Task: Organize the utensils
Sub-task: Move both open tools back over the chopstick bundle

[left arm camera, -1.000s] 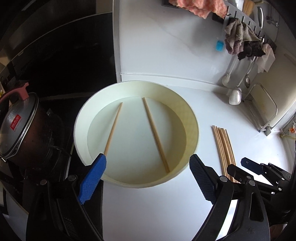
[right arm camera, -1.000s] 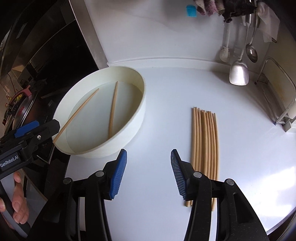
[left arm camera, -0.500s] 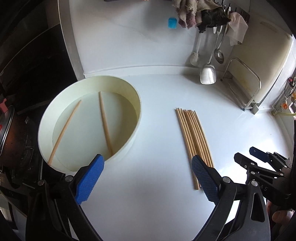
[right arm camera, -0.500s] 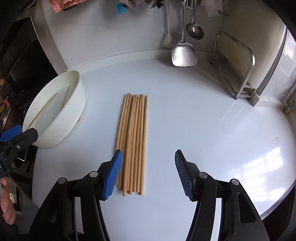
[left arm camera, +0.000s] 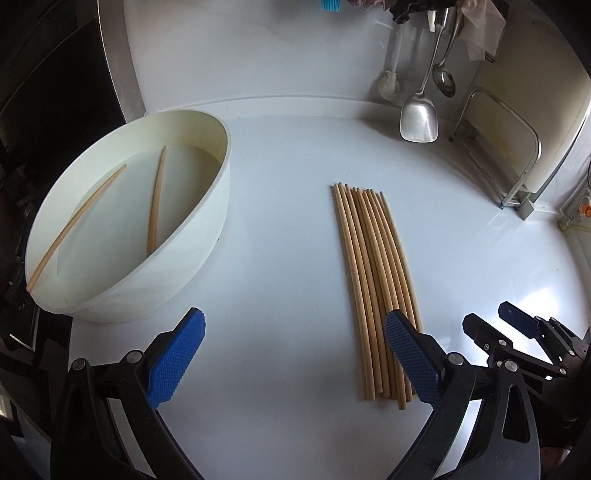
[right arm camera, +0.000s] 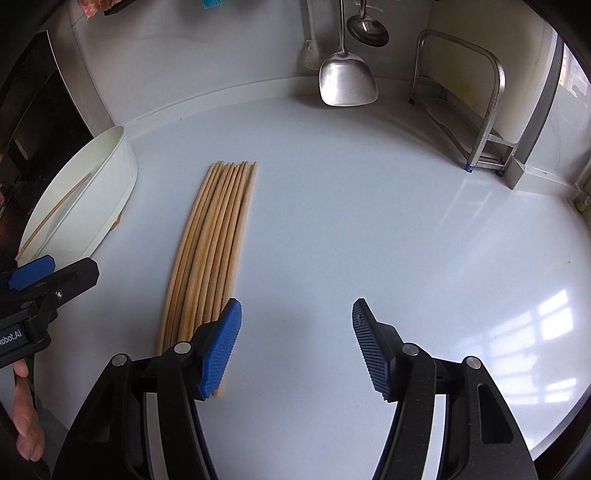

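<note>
Chopsticks (left arm camera: 373, 291) lie in a neat row on the white counter (left arm camera: 288, 229), and both your claws are open and hold nothing.

Two more chopsticks (left arm camera: 157, 199) sit in the water inside the round white basin (left arm camera: 207, 221), which stands well apart from the row, on its left. Your left gripper (left arm camera: 293, 360) hangs over the counter with its jaws spread wide; its right blue pad (left arm camera: 412, 363) is over the near ends of the row. Your right gripper (right arm camera: 295, 347) is open too, with bare counter between its pads, and the row is just beside its left pad (right arm camera: 221, 349). A metal spatula (right arm camera: 347, 81) and a ladle (right arm camera: 367, 27) hang on the back wall.
</note>
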Demonstrator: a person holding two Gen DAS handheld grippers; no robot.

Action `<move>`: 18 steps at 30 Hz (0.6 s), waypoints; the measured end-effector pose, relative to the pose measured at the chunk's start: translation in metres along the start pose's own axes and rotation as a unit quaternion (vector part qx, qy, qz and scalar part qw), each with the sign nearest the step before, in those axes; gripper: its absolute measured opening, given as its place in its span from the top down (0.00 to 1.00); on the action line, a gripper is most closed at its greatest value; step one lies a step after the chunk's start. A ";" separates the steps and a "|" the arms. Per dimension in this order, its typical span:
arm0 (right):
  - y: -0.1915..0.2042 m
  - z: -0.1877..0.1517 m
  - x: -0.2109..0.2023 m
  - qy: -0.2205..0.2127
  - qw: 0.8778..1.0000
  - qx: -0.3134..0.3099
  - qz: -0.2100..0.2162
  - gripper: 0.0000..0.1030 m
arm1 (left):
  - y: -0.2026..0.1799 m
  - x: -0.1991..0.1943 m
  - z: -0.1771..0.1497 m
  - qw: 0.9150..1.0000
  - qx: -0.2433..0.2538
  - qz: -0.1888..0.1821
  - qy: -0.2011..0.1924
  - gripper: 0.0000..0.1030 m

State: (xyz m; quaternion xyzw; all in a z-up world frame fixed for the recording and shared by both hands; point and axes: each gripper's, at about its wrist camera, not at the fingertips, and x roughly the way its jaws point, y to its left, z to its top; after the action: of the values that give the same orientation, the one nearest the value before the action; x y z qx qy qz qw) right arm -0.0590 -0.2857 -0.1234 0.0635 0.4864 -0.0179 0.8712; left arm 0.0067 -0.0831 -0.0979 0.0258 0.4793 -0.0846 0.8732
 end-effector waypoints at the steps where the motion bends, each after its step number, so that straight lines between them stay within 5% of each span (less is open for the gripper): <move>1: 0.000 0.001 0.003 -0.004 1.000 -0.005 0.001 0.42 | -0.002 0.002 0.000 1.000 -0.001 0.005 -0.006 0.07; 7: 0.005 0.011 0.020 -0.028 0.999 -0.012 0.010 0.42 | -0.003 0.018 -0.001 0.999 0.001 0.007 -0.033 0.07; 18: 0.020 0.013 0.043 -0.026 1.000 -0.011 0.011 0.42 | 0.005 0.031 -0.005 1.000 -0.010 0.012 -0.025 0.06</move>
State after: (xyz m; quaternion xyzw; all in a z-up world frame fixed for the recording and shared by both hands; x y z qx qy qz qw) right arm -0.0236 -0.2665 -0.1515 0.0584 0.4627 -0.0046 0.8846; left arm 0.0198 -0.0814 -0.1265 0.0205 0.4575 -0.0703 0.8862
